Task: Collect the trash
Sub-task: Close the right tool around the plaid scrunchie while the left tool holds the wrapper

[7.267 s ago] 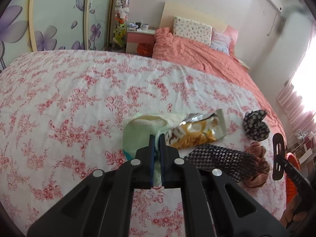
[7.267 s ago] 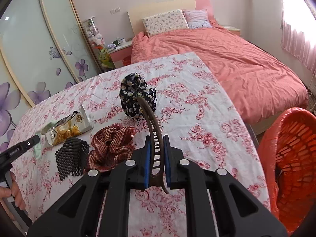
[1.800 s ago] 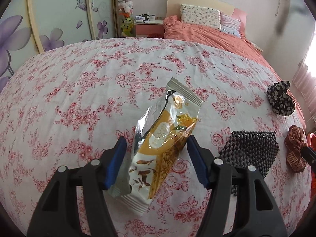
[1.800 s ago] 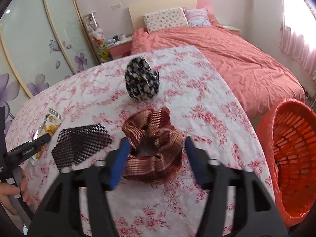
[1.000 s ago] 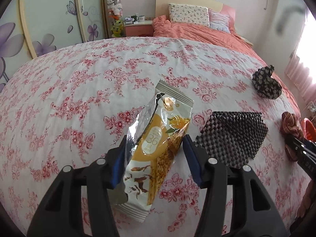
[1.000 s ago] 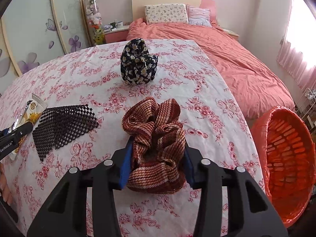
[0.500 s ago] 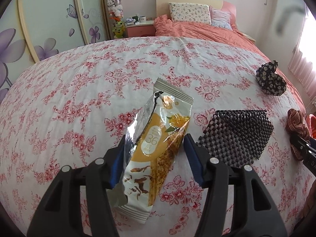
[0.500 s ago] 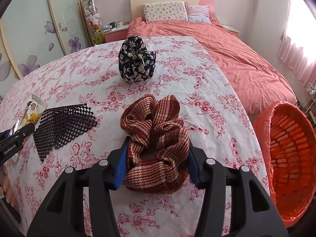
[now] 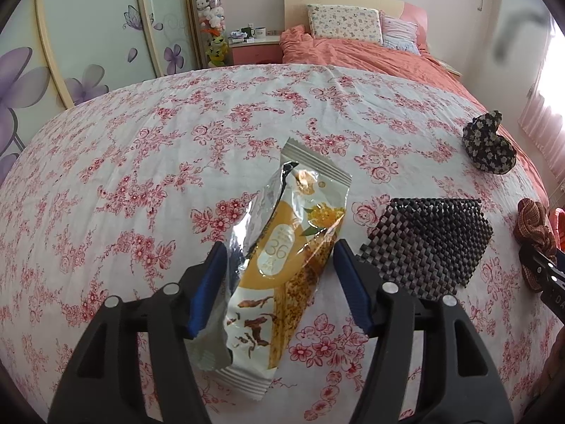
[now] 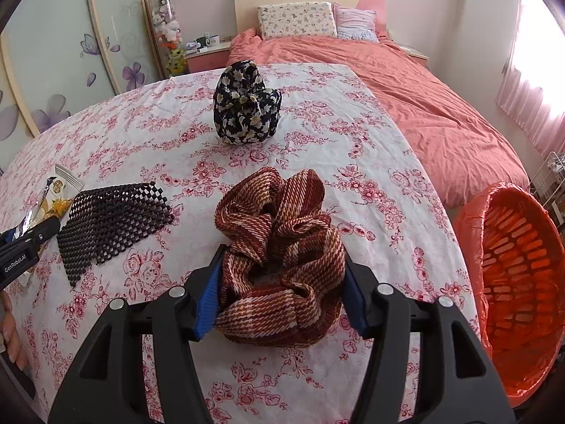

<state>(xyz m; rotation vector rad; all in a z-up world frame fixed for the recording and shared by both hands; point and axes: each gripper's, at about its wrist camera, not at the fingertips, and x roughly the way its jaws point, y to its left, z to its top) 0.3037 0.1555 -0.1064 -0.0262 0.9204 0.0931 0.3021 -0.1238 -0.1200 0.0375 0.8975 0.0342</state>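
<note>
Left wrist: one snack wrapper (image 9: 286, 265) between wide left hand-held gripper (image 9: 279, 284); two scrunchies, one mat.

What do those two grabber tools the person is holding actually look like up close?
Both look alike. The left gripper and right gripper are matte black plastic, forked into two angular fingers with triangular cut-outs and round silver screw heads. Each finger ends in a flat blue pad. Seen from the right wrist view, the left tool's side carries small white lettering reading GenRobot.AI. No cables or sleeves show.
</note>
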